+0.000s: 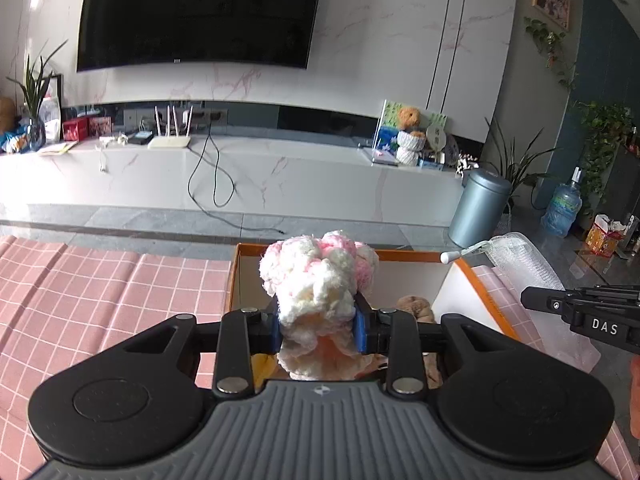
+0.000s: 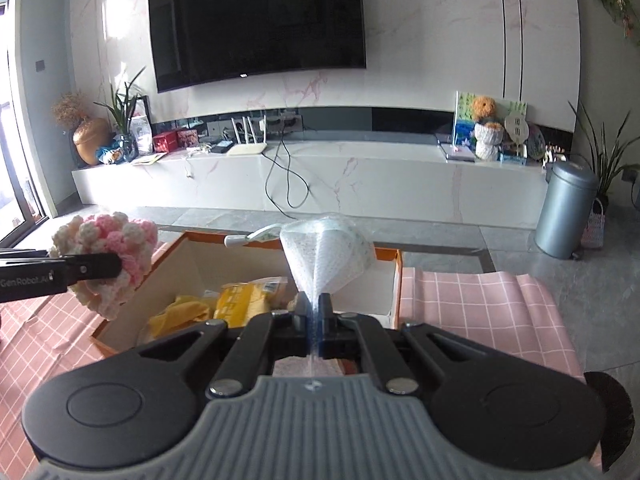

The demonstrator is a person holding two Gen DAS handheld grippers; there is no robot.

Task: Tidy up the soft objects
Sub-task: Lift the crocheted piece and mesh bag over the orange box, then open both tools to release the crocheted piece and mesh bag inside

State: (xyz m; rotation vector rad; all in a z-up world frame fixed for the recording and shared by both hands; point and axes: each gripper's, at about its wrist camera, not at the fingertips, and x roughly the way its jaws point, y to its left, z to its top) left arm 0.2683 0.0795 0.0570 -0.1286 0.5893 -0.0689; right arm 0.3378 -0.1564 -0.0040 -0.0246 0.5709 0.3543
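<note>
My left gripper [image 1: 316, 322] is shut on a fluffy pink and white knitted ball [image 1: 316, 276], held above the orange-rimmed cardboard box [image 1: 472, 276]; it also shows in the right wrist view [image 2: 108, 256] at the box's left side. My right gripper [image 2: 319, 312] is shut on a clear plastic bag with a white mesh item [image 2: 328, 256], held over the box [image 2: 394, 280]. That bag shows at the right in the left wrist view [image 1: 520, 256]. Inside the box lie a yellow packet [image 2: 240, 300], a yellow cloth [image 2: 180, 312] and a brown plush [image 1: 416, 306].
The box stands on a pink checked tablecloth [image 1: 100, 296] [image 2: 480, 312]. Beyond the table are a grey floor, a white TV bench [image 2: 320, 176] with a router and cables, a grey bin [image 2: 566, 208], plants and a water bottle [image 1: 562, 210].
</note>
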